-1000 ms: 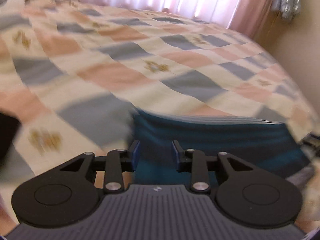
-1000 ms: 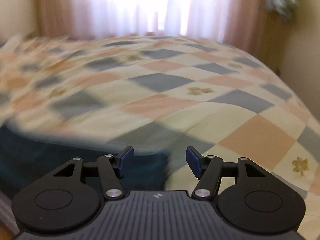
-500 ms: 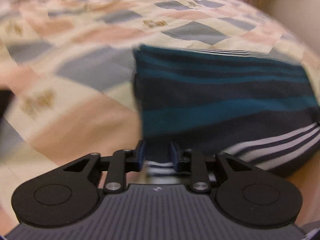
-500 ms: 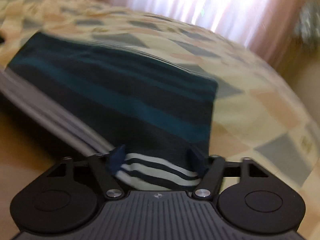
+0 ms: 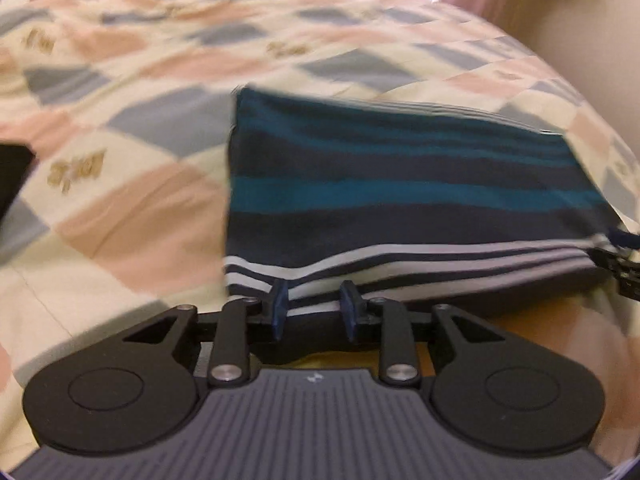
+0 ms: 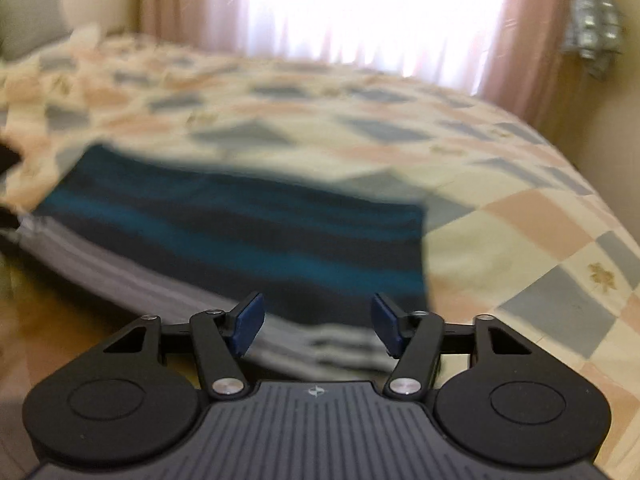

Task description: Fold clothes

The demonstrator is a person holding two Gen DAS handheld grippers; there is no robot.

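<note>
A folded striped garment [image 5: 400,200], navy and teal with white stripes at its near edge, lies on the checked bedspread [image 5: 120,220]. It also shows in the right wrist view [image 6: 248,240]. My left gripper [image 5: 314,310] sits at the garment's near left edge, jaws partly apart with the striped hem between them, not pinched. My right gripper [image 6: 318,322] is wide open at the garment's near right corner, jaws either side of the hem. The tip of the right gripper shows at the left view's right edge [image 5: 618,264].
The bedspread [image 6: 520,220] has pink, grey and cream squares and runs to pink curtains [image 6: 516,40] and a bright window. A wall lies right of the bed. A dark object [image 5: 12,176] lies at the far left. The bed's wooden edge [image 5: 520,328] is below the garment.
Both grippers have pulled back a little from the garment's near edge and tilted up. The left gripper's jaws have spread slightly. The garment lies flat where it was laid down.
</note>
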